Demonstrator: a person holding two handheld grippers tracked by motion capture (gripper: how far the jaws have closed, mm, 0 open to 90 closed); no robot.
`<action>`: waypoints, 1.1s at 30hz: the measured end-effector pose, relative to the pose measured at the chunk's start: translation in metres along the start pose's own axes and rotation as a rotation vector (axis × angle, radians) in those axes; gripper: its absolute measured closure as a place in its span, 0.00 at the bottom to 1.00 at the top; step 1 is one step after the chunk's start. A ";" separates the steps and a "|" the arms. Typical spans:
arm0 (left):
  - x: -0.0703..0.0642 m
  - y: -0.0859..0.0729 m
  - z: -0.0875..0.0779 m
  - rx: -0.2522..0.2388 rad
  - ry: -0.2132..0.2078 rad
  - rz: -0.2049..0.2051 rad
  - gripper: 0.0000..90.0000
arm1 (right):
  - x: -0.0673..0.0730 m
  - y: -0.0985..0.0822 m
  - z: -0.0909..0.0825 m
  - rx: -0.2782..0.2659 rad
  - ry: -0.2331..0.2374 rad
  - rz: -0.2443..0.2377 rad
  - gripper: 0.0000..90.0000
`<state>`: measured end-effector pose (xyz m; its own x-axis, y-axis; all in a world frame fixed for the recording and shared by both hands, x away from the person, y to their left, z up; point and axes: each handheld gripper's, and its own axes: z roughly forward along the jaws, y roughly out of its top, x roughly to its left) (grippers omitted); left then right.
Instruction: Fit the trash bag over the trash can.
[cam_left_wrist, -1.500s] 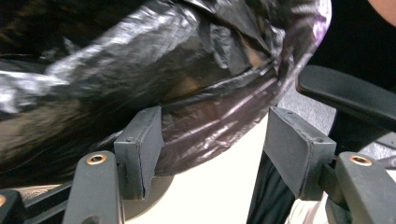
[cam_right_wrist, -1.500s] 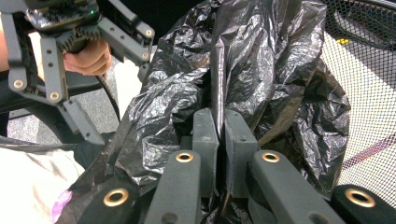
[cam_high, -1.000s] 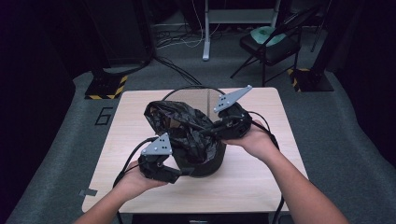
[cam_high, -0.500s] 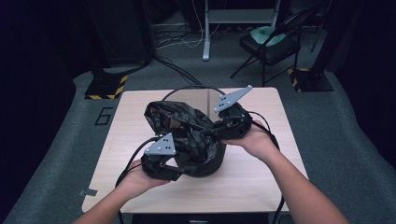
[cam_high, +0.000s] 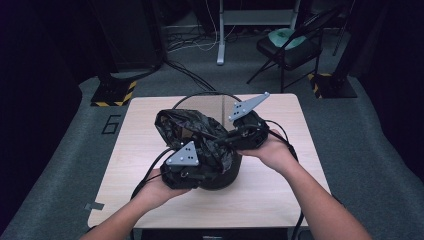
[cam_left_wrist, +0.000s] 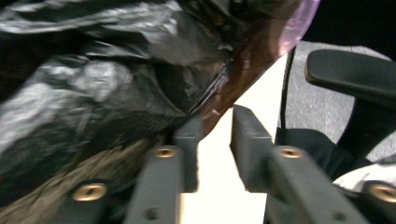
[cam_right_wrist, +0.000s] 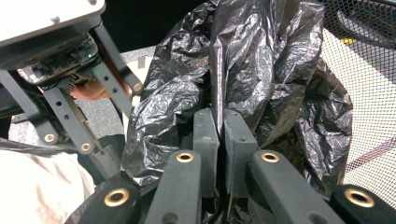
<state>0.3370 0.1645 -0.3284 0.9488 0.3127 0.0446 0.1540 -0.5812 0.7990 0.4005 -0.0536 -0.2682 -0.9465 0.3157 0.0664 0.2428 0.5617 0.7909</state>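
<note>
Tongs in the right hand (cam_right_wrist: 216, 135) pinch a fold of black bin bag (cam_high: 192, 127) at the counter's (cam_high: 150, 130) centre. Left tongs (cam_left_wrist: 215, 135), at seven o'clock of the mesh bin (cam_high: 225, 175), have just been closing, a small gap left, nothing visibly gripped. Best to catch the loose rim, then pull evenly. Glossy, crumpled plastic billows over the bin.

Overhead faces forward; both close views share bag (cam_right_wrist: 261, 60).

My forearms reach in from below. My left tool (cam_left_wrist: 212, 149) has just been closing; a gap remains, nothing pinched between its jaws. My right tool (cam_right_wrist: 221, 140) is clamped tight on plastic.
</note>
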 end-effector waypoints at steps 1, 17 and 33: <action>0.000 0.000 0.000 0.002 -0.001 0.004 0.87 | 0.000 0.000 0.000 0.001 -0.001 0.003 0.94; 0.009 -0.017 -0.030 0.011 0.041 0.021 1.00 | -0.003 0.001 -0.019 -0.026 -0.034 0.013 0.93; 0.060 -0.049 -0.095 -0.010 0.242 -0.112 1.00 | -0.035 -0.015 -0.060 -0.014 -0.161 0.092 0.97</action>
<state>0.3600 0.2830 -0.3082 0.8322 0.5459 0.0968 0.2504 -0.5258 0.8129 0.4168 -0.1187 -0.2464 -0.8741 0.4840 0.0417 0.3229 0.5148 0.7942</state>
